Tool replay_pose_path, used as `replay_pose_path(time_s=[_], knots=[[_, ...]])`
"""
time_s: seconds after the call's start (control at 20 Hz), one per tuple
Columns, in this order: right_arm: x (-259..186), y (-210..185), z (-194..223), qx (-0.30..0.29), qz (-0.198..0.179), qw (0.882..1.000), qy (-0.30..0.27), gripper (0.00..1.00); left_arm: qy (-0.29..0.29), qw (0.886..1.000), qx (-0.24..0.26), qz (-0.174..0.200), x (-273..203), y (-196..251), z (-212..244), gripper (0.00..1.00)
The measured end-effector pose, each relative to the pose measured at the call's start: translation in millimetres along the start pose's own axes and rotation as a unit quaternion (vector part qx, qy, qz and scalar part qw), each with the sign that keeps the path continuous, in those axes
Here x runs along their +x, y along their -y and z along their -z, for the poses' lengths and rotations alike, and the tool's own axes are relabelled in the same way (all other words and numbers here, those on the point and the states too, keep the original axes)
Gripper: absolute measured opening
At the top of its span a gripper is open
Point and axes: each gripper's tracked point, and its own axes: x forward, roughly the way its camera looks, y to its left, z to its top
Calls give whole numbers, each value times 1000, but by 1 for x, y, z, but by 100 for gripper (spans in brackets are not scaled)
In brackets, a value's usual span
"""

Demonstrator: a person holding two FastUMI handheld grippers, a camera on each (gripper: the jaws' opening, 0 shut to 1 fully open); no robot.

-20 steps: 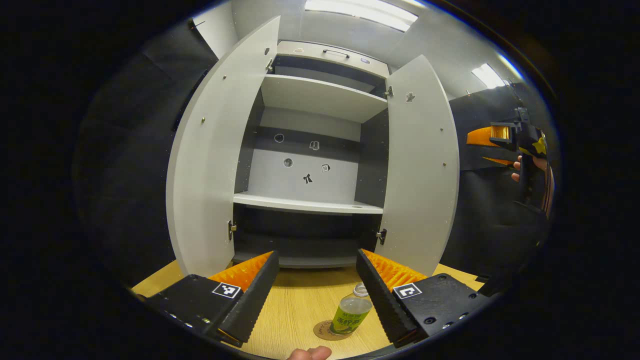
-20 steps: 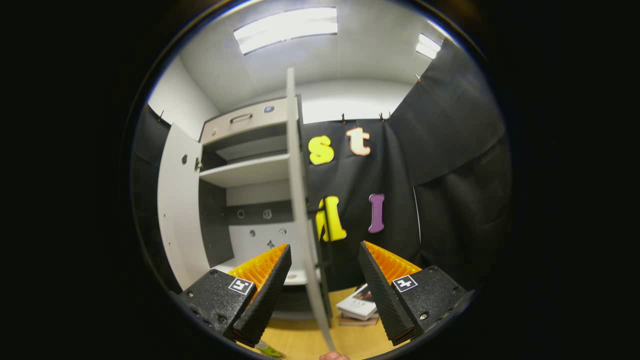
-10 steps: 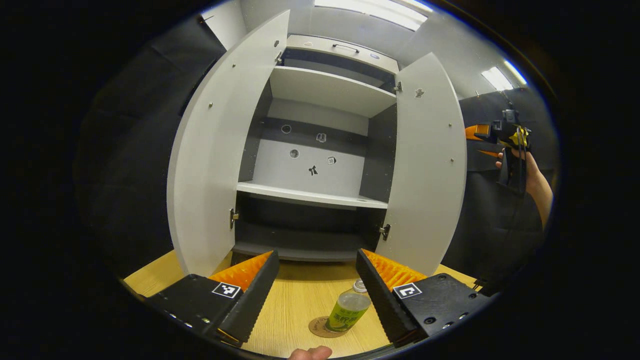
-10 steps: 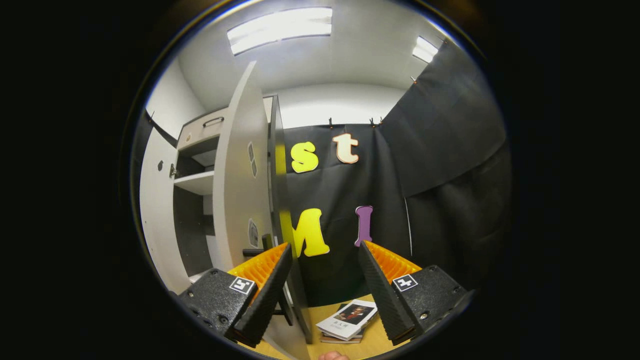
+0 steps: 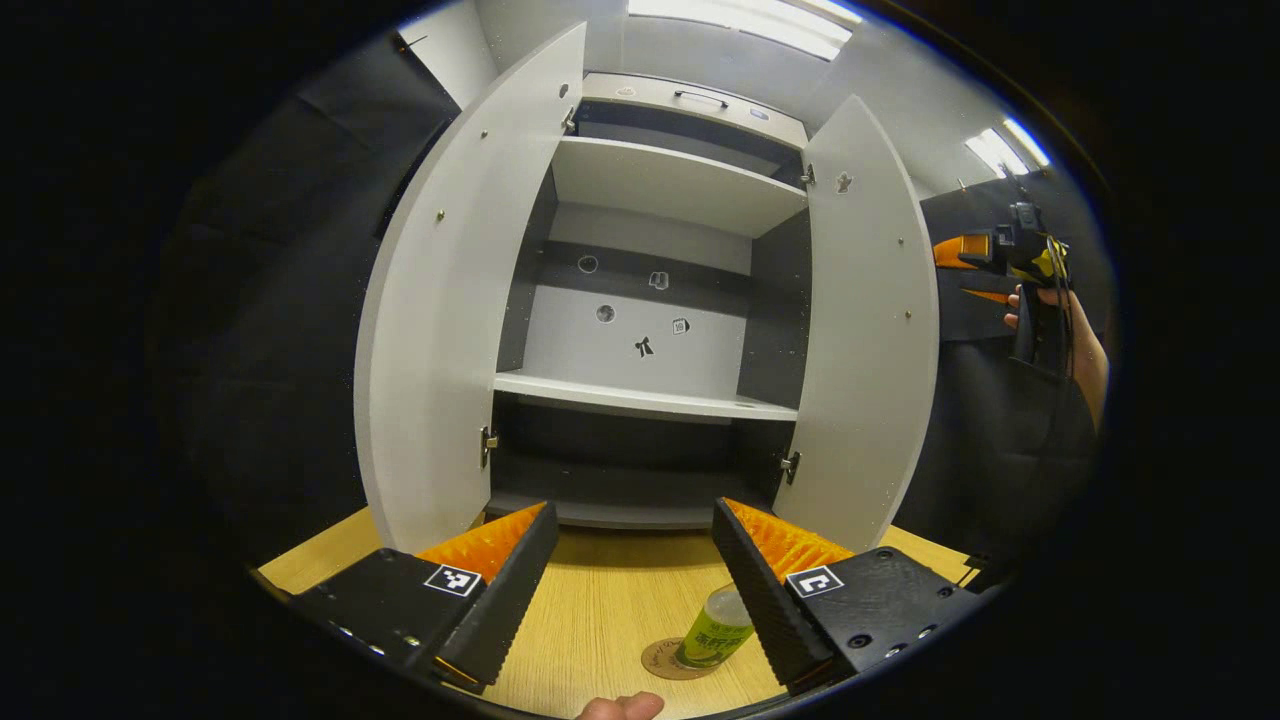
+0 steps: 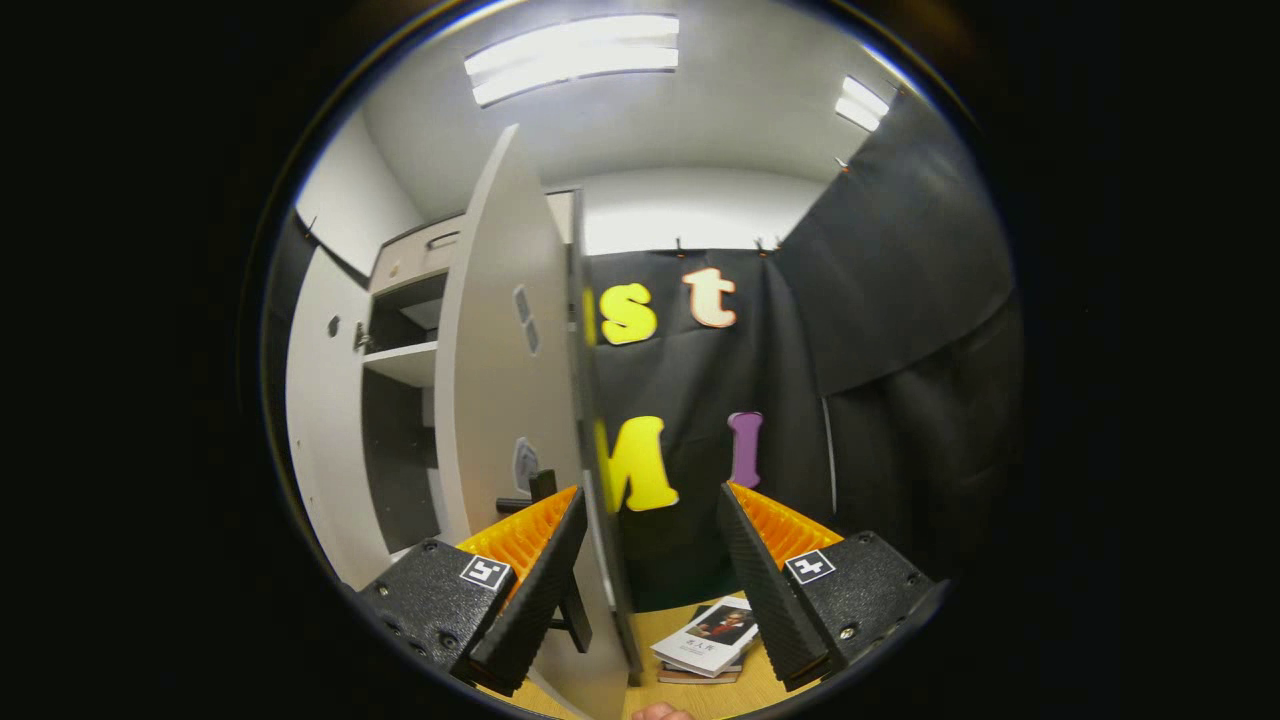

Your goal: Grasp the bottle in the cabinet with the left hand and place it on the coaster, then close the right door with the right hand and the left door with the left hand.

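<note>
The small clear bottle with a green label [image 5: 718, 632] stands on the round brown coaster [image 5: 668, 660] on the pale wood-grain surface [image 5: 600, 610], just in front of the tall white two-door cabinet [image 5: 655, 300]. The left gripper [image 5: 632, 590] hangs above it with its fingers wide apart and nothing between them, so the placing step looks finished; over the last second this view has drifted a little, the bottle sliding partly behind the right-hand finger, which reads as the left hand backing off from the coaster.

The real change is on the other side. A second ago the right gripper [image 6: 648, 590] faced the cabinet's white right door [image 6: 505, 400] edge-on, with the shelves visible past it; now it looks along the door's outer face, the door's thin dark edge running up between its open, empty fingers. In the left gripper view the same gripper is held up in a hand [image 5: 1040, 310] out beyond the right door [image 5: 865, 330], near it but not visibly touching. Both doors stand fully open, and the white left door [image 5: 450, 300] is untouched.

So the task has moved on to door closing: the right hand is behind its door, placed to push it shut. A stack of thin white booklets [image 6: 705, 640] lies on the surface beside the cabinet, clear of the door's swing as far as I can judge.
</note>
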Motion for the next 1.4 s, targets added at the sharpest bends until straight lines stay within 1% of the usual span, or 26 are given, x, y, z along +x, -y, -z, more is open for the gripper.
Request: replay_pose_path(time_s=[0.1, 0.2, 0.3, 0.5, 0.55, 0.65, 0.75, 0.9, 1.05, 1.2, 1.4], knots=[[2, -19, 5, 9, -24, 1000, -12, 82, 2, 1000, 0, 1, 0, -2, -2, 95], [5, -43, 11, 20, -54, 998, -19, 82, 5, 1000, 5, -4, 2, -8, -4, 95], [14, -66, 18, 33, -77, 996, -29, 82, 4, 1000, 7, -11, 3, -16, -3, 95], [30, -116, 33, 20, -132, 990, -47, 82, 2, 1000, 6, -24, 7, -31, -4, 95], [36, -126, 40, 16, -140, 989, -54, 82, 3, 1000, 6, -28, 8, -34, -4, 95], [47, -135, 47, 16, -143, 988, -59, 82, 3, 999, 4, -33, 7, -39, -5, 95], [50, -135, 47, 26, -143, 988, -56, 82, 4, 999, 4, -40, 5, -43, -5, 95], [44, -120, 41, 45, -132, 989, -47, 82, 6, 999, 4, -43, 5, -47, -6, 95], [29, -105, 45, 41, -118, 991, -46, 82, 5, 999, -5, -36, 10, -42, -9, 95], [4, -99, 65, 26, -108, 993, -49, 82, 15, 1000, -15, -20, 17, -32, -20, 95], [-30, -95, 108, -1, -88, 994, -67, 82, 30, 1000, 0, -6, 20, -24, -34, 95]])
